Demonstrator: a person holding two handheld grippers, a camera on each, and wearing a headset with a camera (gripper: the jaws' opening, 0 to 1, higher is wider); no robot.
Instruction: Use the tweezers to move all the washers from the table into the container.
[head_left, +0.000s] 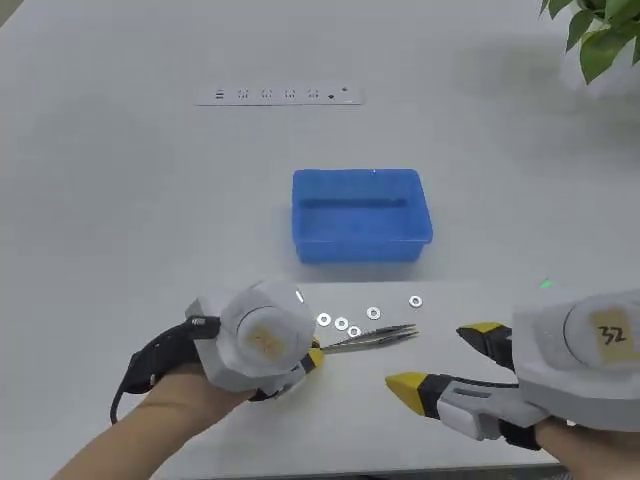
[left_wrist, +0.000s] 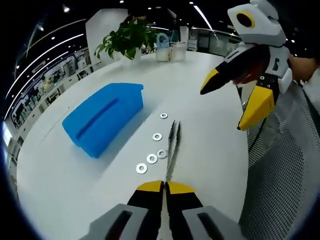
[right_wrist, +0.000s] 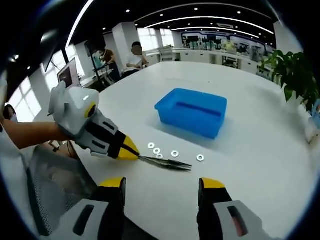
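Left gripper (head_left: 315, 358) low over the table (head_left: 120, 200), jaws pressed together on the handle end of the tweezers (head_left: 375, 338). In its own view, the yellow tips meet with the tweezers running straight out from between them. The tweezer prongs sit close together with a thin gap at the points. I cannot tell whether the points touch the table.

Right gripper (head_left: 434, 357) hovers to the right of the tweezers with its jaws spread wide. Nothing is between them. Its nearer tip is just off the tweezer points, not touching.

I count five washers (head_left: 342, 324), all lying flat on the table. Three are bunched in a short row just beside the tweezer shaft on the far side. A fourth lies a little farther along, and the fifth is off to the right, nearer the container (head_left: 360, 215).

The container is a blue rectangular tub, upright and open-topped, beyond the washers and apart from both grippers.

A power strip (head_left: 280, 95) lies flat well past the tub. Plant leaves (head_left: 600, 30) show at the far right corner.
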